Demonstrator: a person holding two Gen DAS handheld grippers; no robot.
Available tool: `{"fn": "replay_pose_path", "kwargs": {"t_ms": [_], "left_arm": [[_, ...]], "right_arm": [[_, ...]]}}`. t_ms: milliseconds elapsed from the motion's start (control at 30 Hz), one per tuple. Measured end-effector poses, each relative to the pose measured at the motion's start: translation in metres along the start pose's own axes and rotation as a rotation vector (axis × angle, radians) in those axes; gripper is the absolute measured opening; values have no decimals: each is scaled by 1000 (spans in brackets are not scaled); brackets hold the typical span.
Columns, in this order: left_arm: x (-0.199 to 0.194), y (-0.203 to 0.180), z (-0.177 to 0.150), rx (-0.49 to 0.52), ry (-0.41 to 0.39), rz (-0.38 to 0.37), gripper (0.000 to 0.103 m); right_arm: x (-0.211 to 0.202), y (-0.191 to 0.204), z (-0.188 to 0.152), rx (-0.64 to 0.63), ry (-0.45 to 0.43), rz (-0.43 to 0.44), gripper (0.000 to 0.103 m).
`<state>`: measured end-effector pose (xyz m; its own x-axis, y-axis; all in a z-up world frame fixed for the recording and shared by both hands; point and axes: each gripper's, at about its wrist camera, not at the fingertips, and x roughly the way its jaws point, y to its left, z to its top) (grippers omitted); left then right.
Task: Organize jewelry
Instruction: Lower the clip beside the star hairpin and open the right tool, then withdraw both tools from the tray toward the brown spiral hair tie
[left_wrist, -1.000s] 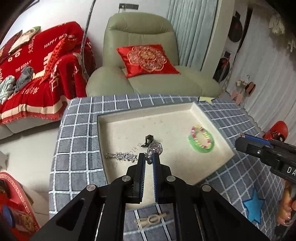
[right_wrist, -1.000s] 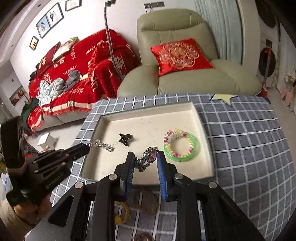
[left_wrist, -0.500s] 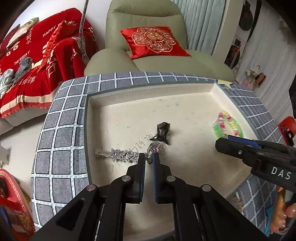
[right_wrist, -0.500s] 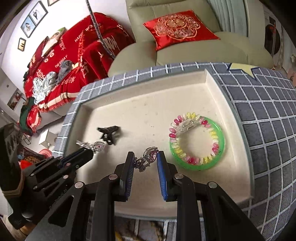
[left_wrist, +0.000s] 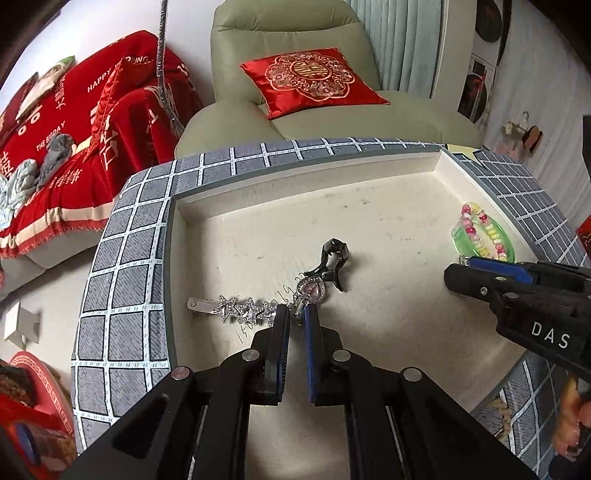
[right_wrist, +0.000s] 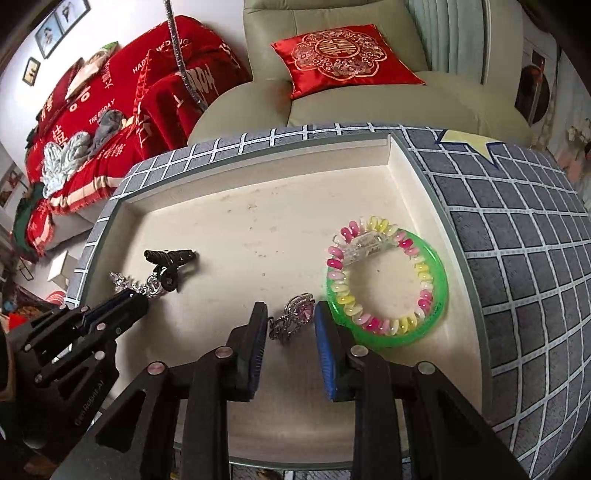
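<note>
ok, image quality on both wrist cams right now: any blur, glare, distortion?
Left wrist: sharp, even daylight, strong fisheye bend along the tray rim, dark corners; soft shadow under the black clip. Right wrist: also sharp, no glare on the green bangle, checked cloth curves hard, corners vignetted.

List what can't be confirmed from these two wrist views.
- Left view: whether the left gripper pinches the heart pendant; its fingers hide the chain.
- Left view: bangle partly behind the right gripper.
- Right view: star clip mostly behind the left gripper.
- Handwriting on tray: too small.
</note>
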<state>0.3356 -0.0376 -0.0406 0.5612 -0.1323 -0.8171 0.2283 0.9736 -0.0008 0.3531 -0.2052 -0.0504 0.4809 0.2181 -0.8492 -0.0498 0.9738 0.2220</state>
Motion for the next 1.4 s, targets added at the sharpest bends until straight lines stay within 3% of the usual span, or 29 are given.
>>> {"fn": "replay_pose_path", "kwargs": {"t_ms": [233, 667, 767, 1400], "left_arm": [[-2, 3, -2, -16, 0, -8, 24], [-18, -3, -1, -5, -44, 25, 24], [-23, -2, -1, -15, -42, 17, 24], [-76, 2, -23, -21, -94, -30, 25]], "right_arm": [[-18, -6, -1, 80, -26, 85, 62], [-87, -23, -31, 163, -137, 113, 66], [-96, -31, -42, 195, -140, 117, 75], [-133, -39, -109, 239, -143, 120, 79]]}}
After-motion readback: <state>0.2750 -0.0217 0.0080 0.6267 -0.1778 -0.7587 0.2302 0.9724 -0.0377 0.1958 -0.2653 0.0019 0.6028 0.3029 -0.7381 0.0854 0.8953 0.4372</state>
